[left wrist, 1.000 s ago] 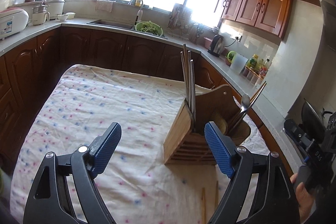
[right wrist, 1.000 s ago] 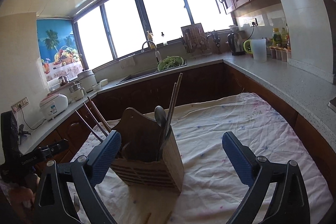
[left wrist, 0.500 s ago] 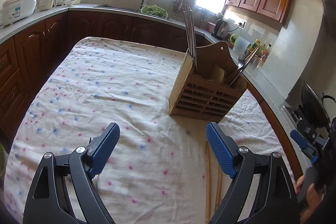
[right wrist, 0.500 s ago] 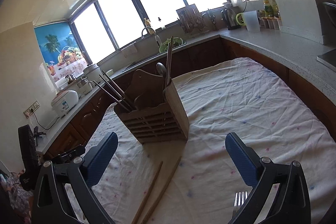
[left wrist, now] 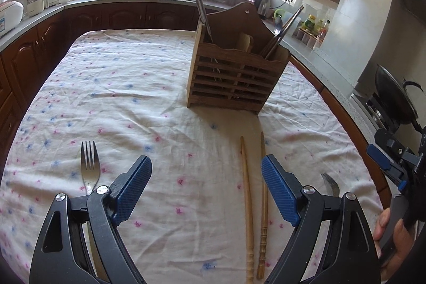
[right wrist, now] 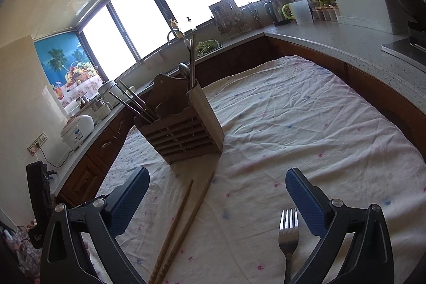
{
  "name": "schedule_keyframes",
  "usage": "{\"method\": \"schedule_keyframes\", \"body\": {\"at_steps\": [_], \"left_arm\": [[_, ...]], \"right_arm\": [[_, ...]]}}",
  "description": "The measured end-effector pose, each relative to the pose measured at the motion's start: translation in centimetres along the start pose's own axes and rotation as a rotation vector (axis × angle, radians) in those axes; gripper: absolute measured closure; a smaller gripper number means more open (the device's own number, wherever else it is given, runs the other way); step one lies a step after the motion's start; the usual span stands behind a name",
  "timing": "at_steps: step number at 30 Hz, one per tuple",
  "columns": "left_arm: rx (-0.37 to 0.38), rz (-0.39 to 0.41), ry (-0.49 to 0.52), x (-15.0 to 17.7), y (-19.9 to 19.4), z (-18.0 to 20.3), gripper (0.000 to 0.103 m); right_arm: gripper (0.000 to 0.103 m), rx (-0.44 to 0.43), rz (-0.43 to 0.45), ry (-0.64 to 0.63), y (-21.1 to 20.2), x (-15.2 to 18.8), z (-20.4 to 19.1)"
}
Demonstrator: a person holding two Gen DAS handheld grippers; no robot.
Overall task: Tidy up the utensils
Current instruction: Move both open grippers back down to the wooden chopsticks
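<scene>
Both grippers wide open & empty above the cloth, utensils loose on table, holder further back.

L gripper [left wrist: 206, 189]: blue pads spread far apart, nothing btwn them; a fork [left wrist: 90, 167] lies on the tablecloth [left wrist: 127, 87] just beside its left finger, tines pointing away, handle running under the finger. Two wooden chopsticks [left wrist: 249, 206] lie side by side near its right finger, tips toward the wooden utensil holder [left wrist: 234, 73]. R gripper [right wrist: 217, 196]: also fully open, holding nothing; second fork [right wrist: 288, 236] on the cloth just inside its right finger, tines away. Same chopstick pair sits nearer its left finger. Holder stands upright mid-table w/ dark chopsticks, metal chopsticks & a spoon [right wrist: 184, 70] sticking out of its compartments. R gripper also visible at right edge of left wrist view, w/ the hand [left wrist: 391, 233] on its handle.
</scene>
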State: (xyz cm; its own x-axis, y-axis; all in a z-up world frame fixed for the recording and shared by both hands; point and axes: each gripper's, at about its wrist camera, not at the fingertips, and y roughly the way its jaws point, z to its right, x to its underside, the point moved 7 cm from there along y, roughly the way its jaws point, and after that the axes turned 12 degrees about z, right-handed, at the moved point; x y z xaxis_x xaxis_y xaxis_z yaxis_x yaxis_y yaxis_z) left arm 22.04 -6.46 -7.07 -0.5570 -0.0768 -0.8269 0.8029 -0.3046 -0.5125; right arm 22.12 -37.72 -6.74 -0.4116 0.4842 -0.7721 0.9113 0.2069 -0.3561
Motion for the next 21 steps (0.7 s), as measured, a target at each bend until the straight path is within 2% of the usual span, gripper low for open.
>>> {"method": "schedule_keyframes", "body": {"at_steps": [3, 5, 8, 10, 15, 17, 20, 21], "left_arm": [[0.015, -0.03, 0.032, 0.3, 1.1, 1.2, 0.017], [0.022, -0.042, 0.058, 0.5, 1.9, 2.0, 0.021], [0.046, -0.084, 0.081, 0.9, 3.5, 3.1, 0.044], [0.059, -0.108, 0.092, 1.1, 4.7, 3.7, 0.05], [0.067, -0.159, 0.135, 1.8, 7.7, 5.3, 0.054], [0.07, -0.191, 0.152, 2.4, 9.0, 5.6, 0.063], [0.057, -0.245, 0.174, 3.6, 10.3, 5.2, 0.083], [0.057, -0.225, 0.184, 3.6, 10.0, 5.1, 0.084]], "right_arm": [[0.0, 0.007, 0.0, 0.005, 0.0, 0.0, 0.4], [0.001, 0.008, -0.004, 0.01, 0.1, 0.2, 0.5], [0.001, 0.005, -0.009, 0.02, 0.3, 0.3, 0.7], [0.006, 0.006, -0.014, 0.022, 0.5, 0.5, 1.0], [0.02, 0.018, -0.043, 0.027, 1.5, 0.9, 1.4], [0.023, 0.022, -0.058, 0.03, 1.9, 1.2, 1.4], [0.027, 0.023, -0.08, 0.024, 2.8, 1.6, 1.3], [0.028, 0.021, -0.088, 0.02, 3.1, 1.8, 1.1]]}}
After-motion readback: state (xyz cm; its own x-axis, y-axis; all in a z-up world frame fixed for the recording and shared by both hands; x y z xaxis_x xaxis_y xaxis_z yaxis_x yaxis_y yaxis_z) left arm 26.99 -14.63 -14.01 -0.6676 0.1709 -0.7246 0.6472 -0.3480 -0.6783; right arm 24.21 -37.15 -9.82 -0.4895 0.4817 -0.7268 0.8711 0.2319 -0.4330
